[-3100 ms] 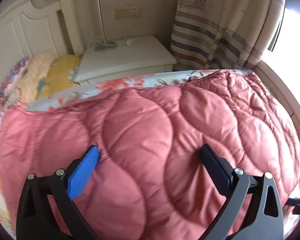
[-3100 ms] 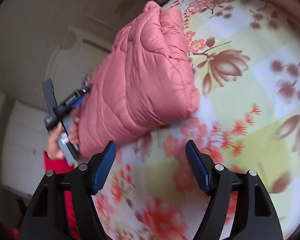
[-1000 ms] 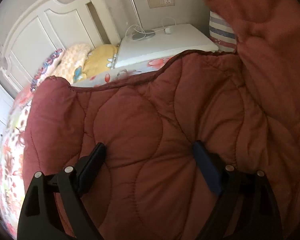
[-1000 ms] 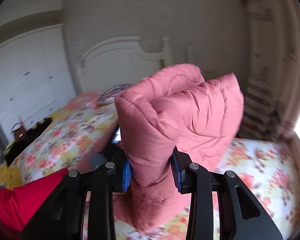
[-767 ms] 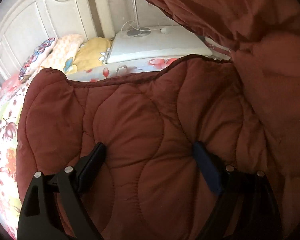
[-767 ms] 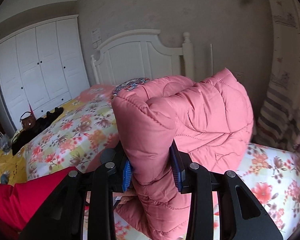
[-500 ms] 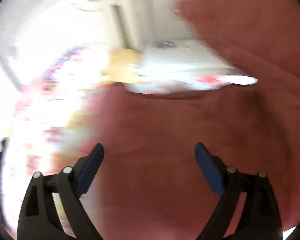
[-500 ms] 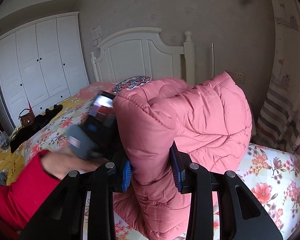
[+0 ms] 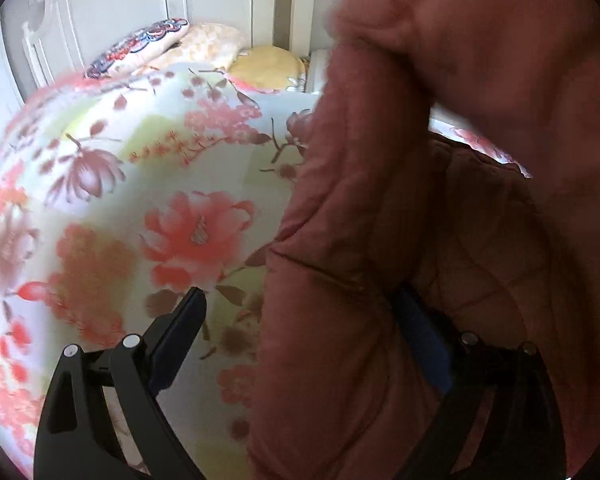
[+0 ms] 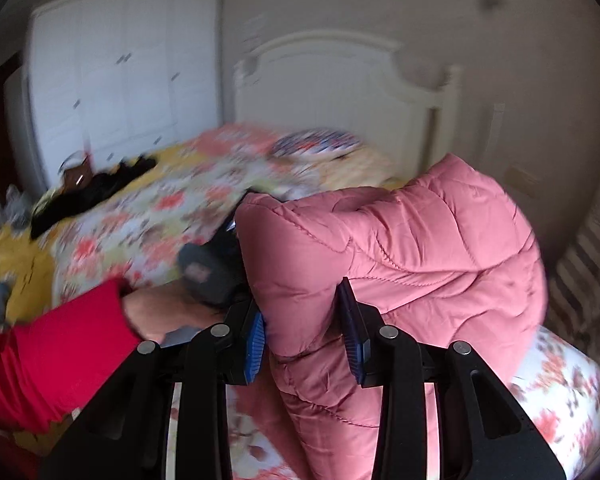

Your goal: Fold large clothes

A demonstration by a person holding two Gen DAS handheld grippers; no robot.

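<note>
Jacket (image 10: 400, 248) now lifted clear, clamped in right gripper (image 10: 303, 330); left gripper (image 9: 300, 328), jaws freshly widened and empty, slid toward nine o'clock over bedspread (image 9: 140, 200). Fold likely next.

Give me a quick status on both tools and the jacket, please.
Right tool shut on a fold of the pink quilted puffer jacket, lifted over the floral bedspread. Left tool open, jaws just widened, gripping nothing. Nothing blocking.

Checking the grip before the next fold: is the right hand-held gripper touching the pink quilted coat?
Touching. The right wrist view shows the right hand-held gripper with both blue pads pressed into a bunched fold of the pink quilted coat.
</note>
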